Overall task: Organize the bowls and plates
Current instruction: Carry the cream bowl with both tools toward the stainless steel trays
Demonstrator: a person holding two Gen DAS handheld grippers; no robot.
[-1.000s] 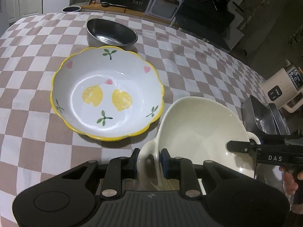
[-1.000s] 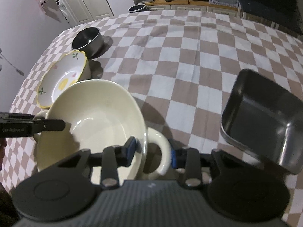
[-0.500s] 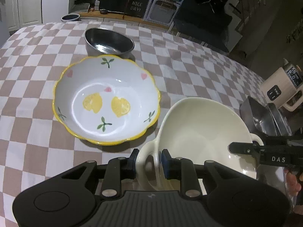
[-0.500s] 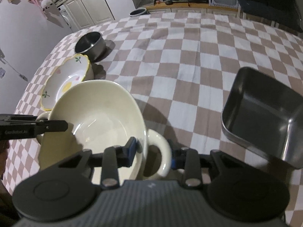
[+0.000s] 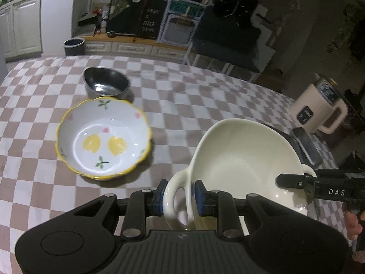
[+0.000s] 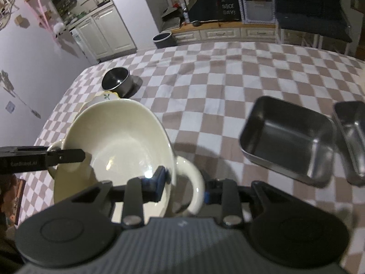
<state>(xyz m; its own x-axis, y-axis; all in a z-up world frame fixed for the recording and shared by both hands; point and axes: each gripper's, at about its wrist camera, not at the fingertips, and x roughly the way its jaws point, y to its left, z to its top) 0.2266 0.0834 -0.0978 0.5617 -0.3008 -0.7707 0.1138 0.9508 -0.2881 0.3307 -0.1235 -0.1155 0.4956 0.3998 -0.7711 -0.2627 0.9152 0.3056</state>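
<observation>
A cream two-handled bowl (image 5: 246, 157) is held above the checkered table between both grippers. My left gripper (image 5: 179, 196) is shut on its near loop handle. My right gripper (image 6: 183, 182) is shut on the opposite rim and handle of the same bowl (image 6: 121, 146). A white bowl with yellow rim and lemon pattern (image 5: 102, 139) sits on the table to the left of the held bowl; only its edge (image 6: 107, 96) shows in the right wrist view. A round steel bowl (image 5: 106, 85) stands behind it.
Two rectangular steel trays (image 6: 287, 137) (image 6: 351, 137) lie on the table's right side. A cream electric kettle (image 5: 319, 109) stands beyond them. The checkered tablecloth (image 5: 205, 96) covers the table; a dark bin (image 5: 74, 45) stands on the floor behind.
Both grippers have lifted the cream bowl higher; the table and the lemon bowl look farther below. The grip on both handles has stayed the same.
</observation>
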